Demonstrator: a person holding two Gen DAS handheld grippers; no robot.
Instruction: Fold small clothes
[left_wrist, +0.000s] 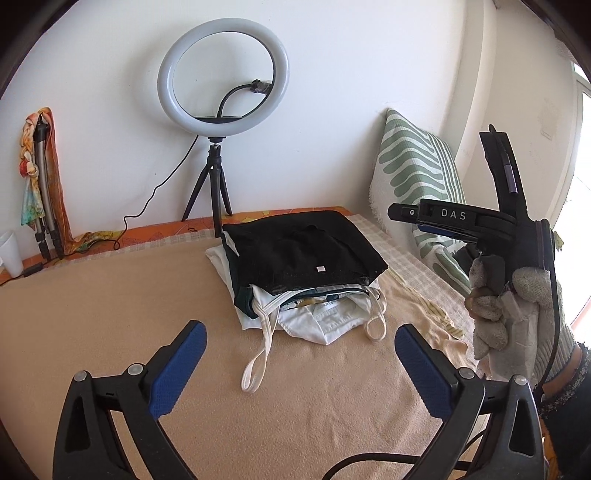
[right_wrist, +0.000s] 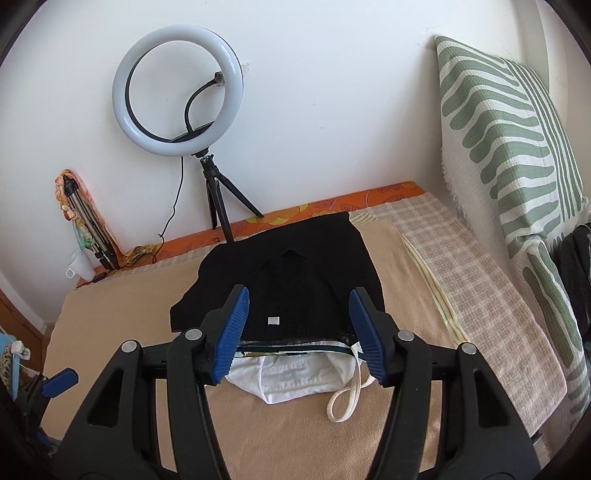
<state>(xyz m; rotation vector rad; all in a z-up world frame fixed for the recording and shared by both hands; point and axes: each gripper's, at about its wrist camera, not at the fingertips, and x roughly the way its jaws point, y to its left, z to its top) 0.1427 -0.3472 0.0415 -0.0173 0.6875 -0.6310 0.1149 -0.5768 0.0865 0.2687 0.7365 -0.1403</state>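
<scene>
The left gripper (left_wrist: 299, 360) gapes wide above the blanket (left_wrist: 110, 314), empty. The right gripper (right_wrist: 299, 325) hovers over the stack (right_wrist: 284, 295), jaws moderately spread, gripping nothing. The stack lies at 12 o'clock from the left gripper, black garment (left_wrist: 299, 251) on top.

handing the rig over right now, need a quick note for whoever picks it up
Left hand-held gripper: open, empty, low over the beige blanket just short of the stack.
Right hand-held gripper: open, empty, above the stack's near edge.
Black garment lies folded on top of the white clothes.
White straps trail loose in front.
Left: tuck the straps; no other unfolded clothes clearly in view.
</scene>
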